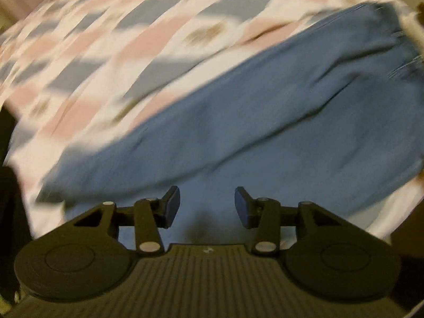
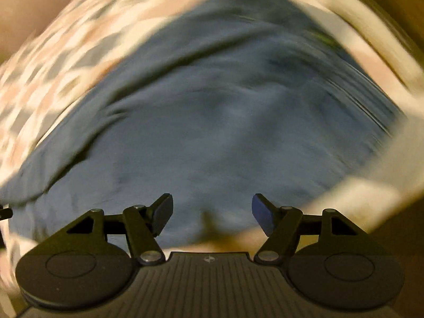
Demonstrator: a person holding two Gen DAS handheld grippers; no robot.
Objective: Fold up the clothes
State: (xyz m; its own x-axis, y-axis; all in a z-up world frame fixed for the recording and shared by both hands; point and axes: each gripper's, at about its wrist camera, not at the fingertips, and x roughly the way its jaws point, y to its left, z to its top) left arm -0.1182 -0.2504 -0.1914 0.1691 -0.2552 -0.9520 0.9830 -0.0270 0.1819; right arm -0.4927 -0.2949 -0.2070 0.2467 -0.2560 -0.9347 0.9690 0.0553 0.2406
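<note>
A blue garment (image 1: 238, 122) lies spread on a bedcover, stretching from lower left to upper right in the left wrist view. My left gripper (image 1: 207, 206) hangs open just above its near part, nothing between the fingers. In the right wrist view the same blue garment (image 2: 217, 122) fills the middle, creased, with a fold along its left side. My right gripper (image 2: 212, 214) is open over the garment's near edge and holds nothing. Both views are blurred by motion.
The bedcover (image 1: 111, 53) has a pattern of pink, grey and white patches and spreads far to the left and behind the garment. Its pale border (image 2: 371, 190) runs along the right side. A dark shape (image 1: 8, 185) stands at the left edge.
</note>
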